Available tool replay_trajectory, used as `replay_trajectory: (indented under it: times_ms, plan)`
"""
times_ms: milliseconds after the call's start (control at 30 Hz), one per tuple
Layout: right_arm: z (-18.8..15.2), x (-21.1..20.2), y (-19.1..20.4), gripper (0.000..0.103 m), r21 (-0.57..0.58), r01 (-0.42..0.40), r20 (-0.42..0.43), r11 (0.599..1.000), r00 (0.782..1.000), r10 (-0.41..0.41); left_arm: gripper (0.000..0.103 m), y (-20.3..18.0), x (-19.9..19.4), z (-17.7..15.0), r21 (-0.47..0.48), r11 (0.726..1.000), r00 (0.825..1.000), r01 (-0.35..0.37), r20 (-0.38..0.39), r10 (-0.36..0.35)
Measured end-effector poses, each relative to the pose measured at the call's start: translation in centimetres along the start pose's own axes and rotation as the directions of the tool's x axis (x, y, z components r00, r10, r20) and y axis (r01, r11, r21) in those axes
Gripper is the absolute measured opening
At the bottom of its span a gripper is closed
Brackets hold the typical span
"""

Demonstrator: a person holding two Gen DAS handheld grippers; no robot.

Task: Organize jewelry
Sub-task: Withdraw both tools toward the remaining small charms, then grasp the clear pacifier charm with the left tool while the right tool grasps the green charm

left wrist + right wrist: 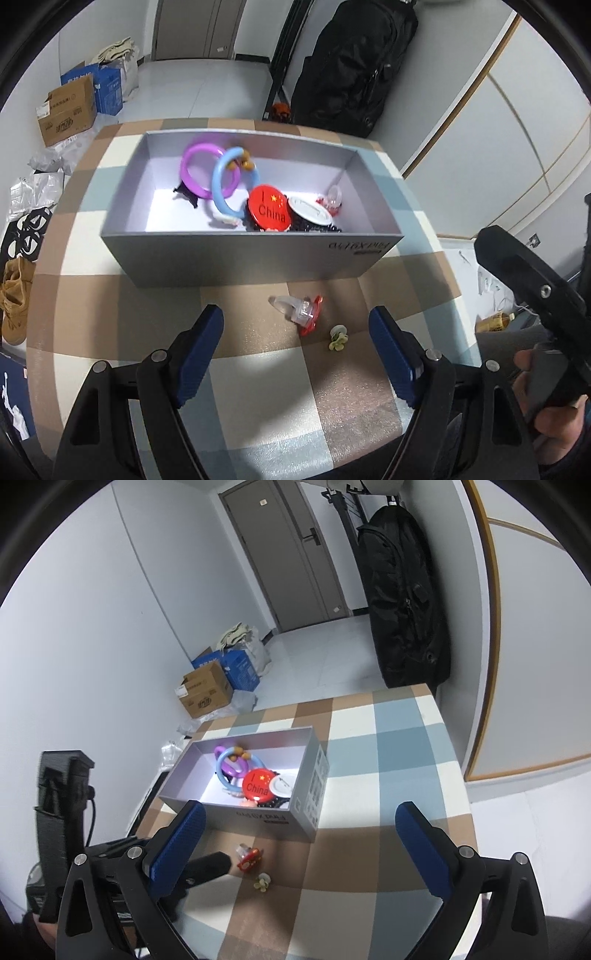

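A grey box [255,254] [258,818] stands on the checked tablecloth. It holds a purple ring [199,168], a blue ring [225,184], a red "I China" badge [269,211] [258,783], a white badge [308,210] and dark beads. In front of the box lie a red and clear clip [301,312] [250,858] and a small pale flower piece [338,336] [262,882]. My left gripper [297,354] is open and empty, just short of the clip. My right gripper [301,845] is open and empty, higher above the table.
The table [258,387] ends close behind the box. Cardboard boxes [66,110] [207,690] and shoes [14,295] lie on the floor at the left. A black bag [354,62] [402,602] hangs behind the table.
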State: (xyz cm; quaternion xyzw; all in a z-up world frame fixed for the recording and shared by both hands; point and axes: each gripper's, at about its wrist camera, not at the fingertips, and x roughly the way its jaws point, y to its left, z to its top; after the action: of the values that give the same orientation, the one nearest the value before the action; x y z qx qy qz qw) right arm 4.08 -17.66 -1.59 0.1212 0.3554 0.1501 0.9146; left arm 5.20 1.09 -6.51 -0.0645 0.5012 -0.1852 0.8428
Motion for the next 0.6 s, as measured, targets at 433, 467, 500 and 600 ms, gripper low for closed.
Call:
replay_trajectory:
  times_ms: [433, 467, 500, 600]
  plan:
    - [-0.4, 0.9, -1.3, 0.103, 0.04, 0.019, -0.071, 0.999, 0.997, -0.016, 0.056, -0.4, 1.7, 0.3, -0.031, 0.999, 0.999, 0.021, -0.047, -0.022]
    - [-0.4, 0.9, -1.4, 0.103, 0.043, 0.019, -0.071, 0.999, 0.997, -0.016, 0.056, -0.4, 1.8, 0.2, -0.03, 0.999, 0.999, 0.018, -0.051, -0.02]
    - [-0.4, 0.8, -1.4, 0.103, 0.045, 0.019, -0.069, 0.999, 0.998, -0.016, 0.052, -0.5, 1.9, 0.3, -0.029, 0.999, 0.998, 0.016, -0.054, -0.018]
    - [-0.4, 0.7, -1.6, 0.103, 0.05, 0.018, -0.067, 0.999, 0.998, -0.014, 0.041, -0.6, 2.2, 0.3, -0.031, 0.999, 0.998, 0.021, -0.065, -0.023]
